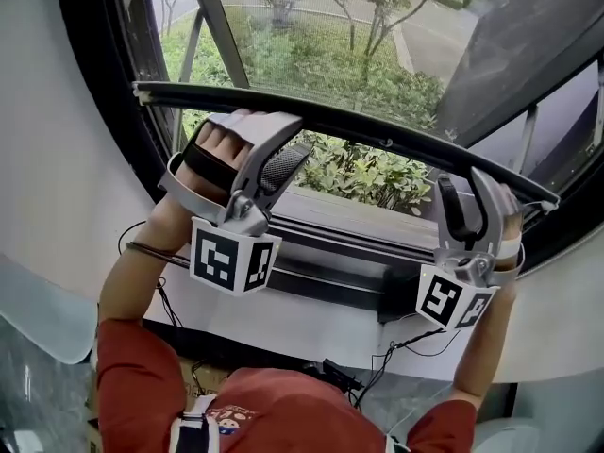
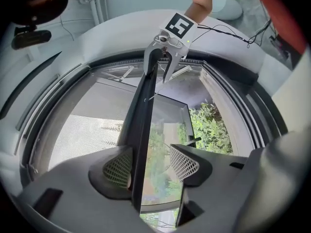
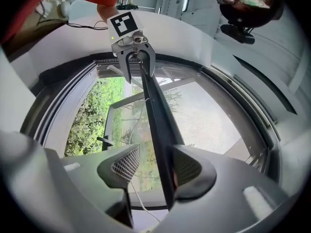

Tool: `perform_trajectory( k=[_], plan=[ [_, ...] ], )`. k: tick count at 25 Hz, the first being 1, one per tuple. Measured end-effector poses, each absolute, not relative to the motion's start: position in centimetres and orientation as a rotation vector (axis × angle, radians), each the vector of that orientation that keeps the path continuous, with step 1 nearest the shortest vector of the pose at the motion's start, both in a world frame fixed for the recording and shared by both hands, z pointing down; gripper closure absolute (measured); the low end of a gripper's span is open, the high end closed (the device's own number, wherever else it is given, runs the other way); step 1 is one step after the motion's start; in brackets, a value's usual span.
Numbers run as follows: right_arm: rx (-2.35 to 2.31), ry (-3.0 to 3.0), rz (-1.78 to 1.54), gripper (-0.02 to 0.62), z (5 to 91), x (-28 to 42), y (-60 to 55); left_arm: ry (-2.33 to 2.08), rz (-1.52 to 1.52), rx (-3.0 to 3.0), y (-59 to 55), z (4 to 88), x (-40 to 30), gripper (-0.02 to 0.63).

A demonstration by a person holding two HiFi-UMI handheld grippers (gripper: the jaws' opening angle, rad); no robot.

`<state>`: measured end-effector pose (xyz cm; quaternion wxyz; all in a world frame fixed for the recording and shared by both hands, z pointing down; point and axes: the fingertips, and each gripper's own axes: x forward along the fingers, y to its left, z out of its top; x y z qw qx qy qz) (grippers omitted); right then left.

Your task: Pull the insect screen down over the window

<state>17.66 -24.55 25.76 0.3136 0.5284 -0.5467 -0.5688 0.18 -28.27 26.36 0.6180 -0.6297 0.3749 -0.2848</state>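
White walls (image 1: 47,159) frame a dark-rimmed window (image 1: 99,92) onto sunlit green shrubs (image 1: 368,173).

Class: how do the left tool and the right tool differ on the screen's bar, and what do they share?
The left tool sits near the left end of the bar, the right tool near its right end. In each tool's own view, the bar hugs the left tool's left pad but the right tool's right pad. Both stand open around the bar.
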Motion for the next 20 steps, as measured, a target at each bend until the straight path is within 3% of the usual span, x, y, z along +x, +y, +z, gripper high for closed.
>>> perform_trajectory(
  k=[20],
  plan=[
    [1.29,-1.586,-1.32,0.38,30.2,17.1,-23.9,0.776,-0.768,-1.624,-27.5,30.9,-0.3,0.377]
  ],
)
